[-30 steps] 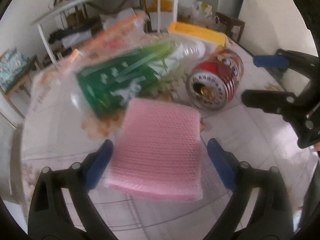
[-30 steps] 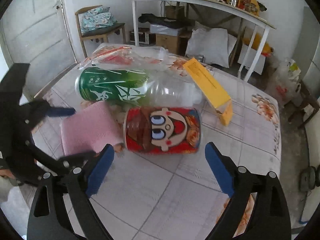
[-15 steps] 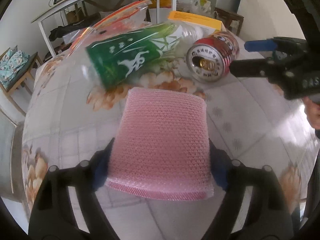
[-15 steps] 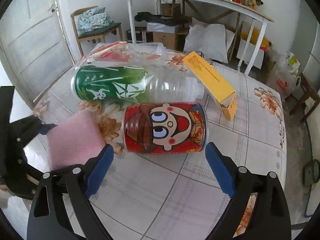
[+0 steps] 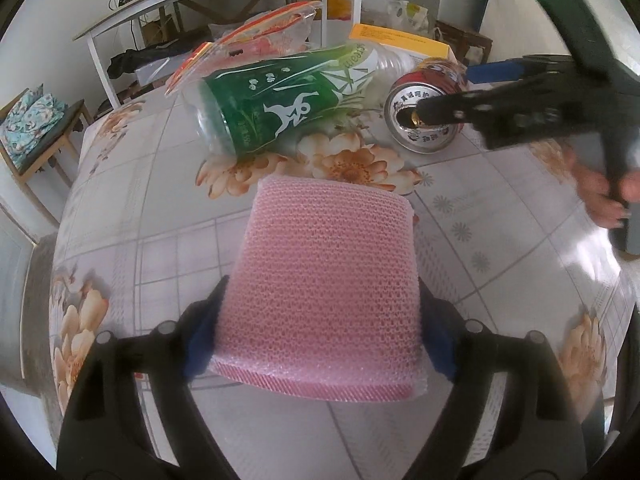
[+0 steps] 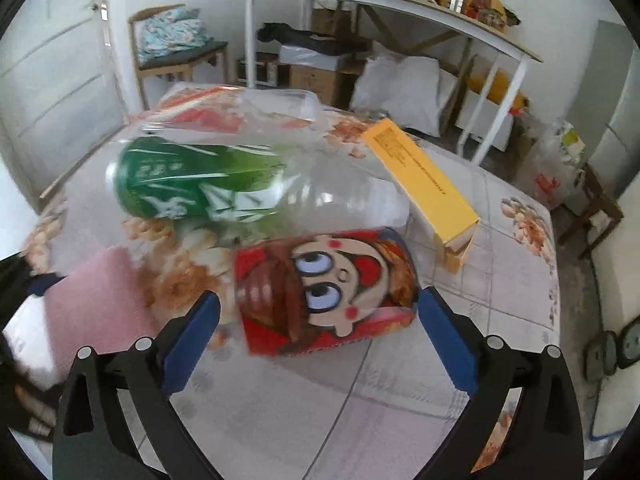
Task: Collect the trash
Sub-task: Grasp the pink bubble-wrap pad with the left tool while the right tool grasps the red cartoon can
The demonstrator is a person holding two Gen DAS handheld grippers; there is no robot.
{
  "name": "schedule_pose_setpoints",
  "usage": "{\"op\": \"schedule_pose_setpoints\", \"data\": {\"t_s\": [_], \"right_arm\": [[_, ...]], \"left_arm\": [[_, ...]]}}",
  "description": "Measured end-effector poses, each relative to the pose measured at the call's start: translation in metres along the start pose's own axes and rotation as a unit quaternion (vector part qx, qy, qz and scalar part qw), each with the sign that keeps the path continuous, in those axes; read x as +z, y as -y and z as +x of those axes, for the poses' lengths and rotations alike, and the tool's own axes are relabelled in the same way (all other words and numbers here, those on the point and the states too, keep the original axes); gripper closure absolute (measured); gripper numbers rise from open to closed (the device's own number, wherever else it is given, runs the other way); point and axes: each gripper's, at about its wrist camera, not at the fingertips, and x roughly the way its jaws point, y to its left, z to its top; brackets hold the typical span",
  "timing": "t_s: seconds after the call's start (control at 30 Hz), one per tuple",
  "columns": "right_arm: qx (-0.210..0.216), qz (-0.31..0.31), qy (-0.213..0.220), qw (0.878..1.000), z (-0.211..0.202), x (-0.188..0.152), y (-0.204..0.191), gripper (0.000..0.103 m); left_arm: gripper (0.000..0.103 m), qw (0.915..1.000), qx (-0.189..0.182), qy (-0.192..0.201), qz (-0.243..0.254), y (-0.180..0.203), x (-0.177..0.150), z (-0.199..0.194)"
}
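Since a second ago your left gripper (image 5: pixel 320 320) has closed on the pink foam pad (image 5: pixel 328 280) and lifted it off the table (image 5: pixel 500 264), while your right gripper (image 6: pixel 316 320) has come in close around the red cartoon can (image 6: pixel 324 288). So one piece of trash is in hand — the pad sits squeezed between the left jaws, held out level above the floral tabletop. The right jaws stand wide, one on each side of the can, which lies on its side with its opened top toward the left; they do not yet press it, as far as I can tell. Behind the can the green-labelled plastic bottle (image 6: pixel 224 192) lies on its side, with a clear plastic wrapper (image 6: pixel 240 112) beyond it and a yellow carton (image 6: pixel 420 176) to the right, all untouched on the table. No bin or bag for the trash shows in either view, so I judge the job barely begun: four items left to gather. Your right hand (image 5: pixel 608 196) grips the handle low at the table's edge.
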Motion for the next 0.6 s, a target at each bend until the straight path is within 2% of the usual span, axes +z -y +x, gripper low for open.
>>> {"op": "schedule_pose_setpoints", "data": {"t_s": [0.1, 0.23, 0.43, 0.6], "right_arm": [[-0.005, -0.007, -0.005, 1.0, 0.012, 0.004, 0.0, 0.006], [0.017, -0.004, 0.0, 1.0, 0.021, 0.003, 0.004, 0.006], [0.062, 0.021, 0.018, 0.998, 0.015, -0.01, 0.011, 0.01], [0.07, 0.033, 0.025, 0.997, 0.005, -0.024, 0.014, 0.01]], "left_arm": [[0.022, 1.0, 0.0, 0.0, 0.0, 0.0, 0.0, 0.0], [0.021, 1.0, 0.0, 0.0, 0.0, 0.001, 0.001, 0.0], [0.021, 1.0, 0.001, 0.0, 0.0, 0.001, 0.001, 0.0], [0.021, 1.0, 0.003, 0.0, -0.002, 0.001, 0.001, -0.001]]}}
